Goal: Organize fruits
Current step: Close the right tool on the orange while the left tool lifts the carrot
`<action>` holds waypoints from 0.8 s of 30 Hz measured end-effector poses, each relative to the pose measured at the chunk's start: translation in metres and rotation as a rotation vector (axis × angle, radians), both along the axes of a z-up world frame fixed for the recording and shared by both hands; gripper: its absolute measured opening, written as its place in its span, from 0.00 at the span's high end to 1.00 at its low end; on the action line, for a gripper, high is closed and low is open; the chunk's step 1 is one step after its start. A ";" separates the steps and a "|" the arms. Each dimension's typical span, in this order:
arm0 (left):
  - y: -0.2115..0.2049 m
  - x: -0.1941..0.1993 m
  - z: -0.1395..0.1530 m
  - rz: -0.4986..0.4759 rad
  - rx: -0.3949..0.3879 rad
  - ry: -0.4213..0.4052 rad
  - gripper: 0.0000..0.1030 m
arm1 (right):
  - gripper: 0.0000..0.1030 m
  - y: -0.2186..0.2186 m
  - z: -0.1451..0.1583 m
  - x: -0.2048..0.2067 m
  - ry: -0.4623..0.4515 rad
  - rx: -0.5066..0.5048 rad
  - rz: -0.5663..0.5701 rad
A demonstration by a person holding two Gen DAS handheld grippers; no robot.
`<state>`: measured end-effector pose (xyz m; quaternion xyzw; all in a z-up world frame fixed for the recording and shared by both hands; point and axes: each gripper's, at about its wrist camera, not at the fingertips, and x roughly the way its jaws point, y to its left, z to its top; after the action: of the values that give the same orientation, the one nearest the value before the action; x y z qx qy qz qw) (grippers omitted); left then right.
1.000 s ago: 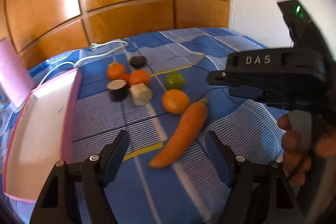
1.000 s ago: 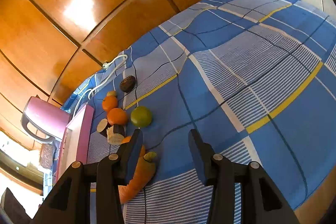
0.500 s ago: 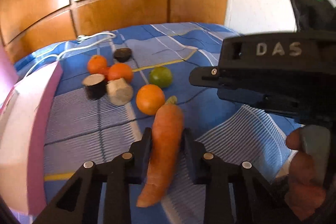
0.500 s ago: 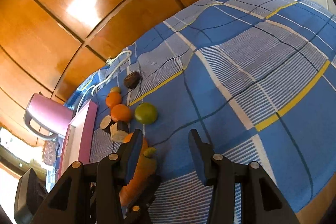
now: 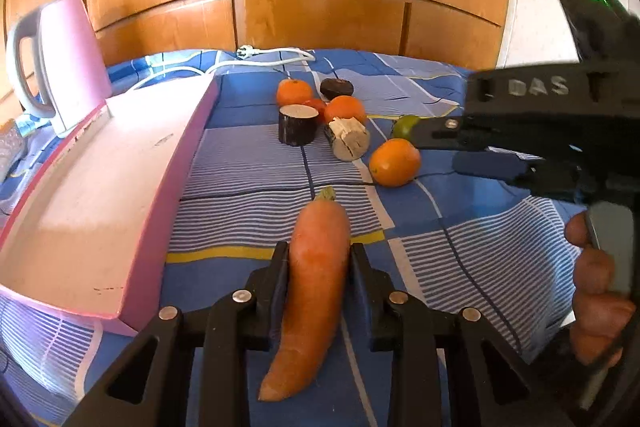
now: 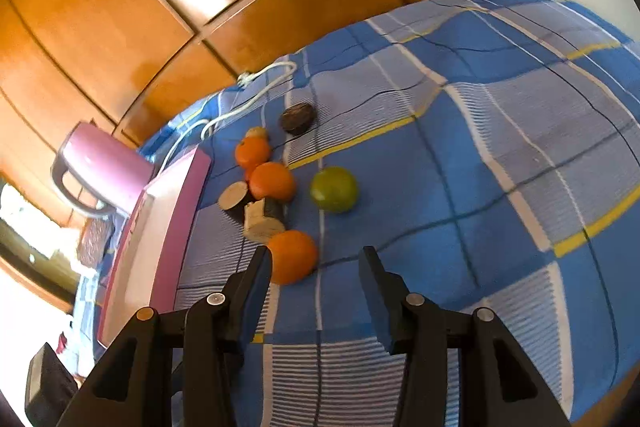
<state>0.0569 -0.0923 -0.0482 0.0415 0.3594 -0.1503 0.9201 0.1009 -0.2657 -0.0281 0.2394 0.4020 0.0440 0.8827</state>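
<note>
Long orange carrot [image 5: 316, 279] clamped lengthwise between black fingers [image 5: 276, 291], green-stubbed top pointing away.

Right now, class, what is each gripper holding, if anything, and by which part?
The left gripper holds the carrot, jaws clamped on both sides of its thick middle, below the stem end. The right gripper holds nothing; its jaws stand open.

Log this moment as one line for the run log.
left gripper: shut on carrot | right gripper: open, empty, near orange | tray: empty
</note>
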 end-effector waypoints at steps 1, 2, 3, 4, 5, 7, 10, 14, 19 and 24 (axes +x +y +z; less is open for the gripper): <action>0.001 0.000 -0.001 0.004 -0.014 -0.001 0.70 | 0.56 0.003 0.000 0.002 0.003 -0.014 0.010; 0.002 -0.001 -0.002 0.005 -0.023 0.002 0.70 | 0.56 0.007 -0.001 0.007 0.009 -0.034 0.024; 0.003 0.000 -0.002 0.005 -0.029 0.004 0.70 | 0.56 0.010 -0.002 0.011 0.014 -0.048 0.035; 0.003 0.000 -0.002 0.006 -0.034 0.002 0.69 | 0.56 0.015 -0.004 0.016 0.022 -0.065 0.050; 0.002 0.002 -0.003 0.008 -0.035 -0.003 0.69 | 0.56 0.018 -0.007 0.021 0.034 -0.083 0.064; 0.000 0.003 -0.004 0.009 -0.024 -0.016 0.69 | 0.56 0.025 -0.015 0.028 0.064 -0.106 0.089; 0.000 0.004 -0.004 0.016 -0.029 -0.022 0.69 | 0.56 0.030 -0.018 0.028 0.057 -0.156 0.098; 0.000 0.003 -0.004 0.027 -0.034 -0.034 0.69 | 0.53 0.031 -0.021 0.025 0.030 -0.163 0.105; 0.000 0.003 -0.004 0.023 -0.050 -0.029 0.62 | 0.53 0.031 -0.019 0.025 0.023 -0.162 0.105; -0.003 0.001 -0.004 0.019 -0.025 -0.035 0.62 | 0.53 0.026 -0.019 0.025 0.025 -0.123 0.093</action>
<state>0.0583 -0.0956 -0.0520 0.0293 0.3419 -0.1452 0.9280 0.1262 -0.2392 -0.0466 0.1662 0.4258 0.0574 0.8876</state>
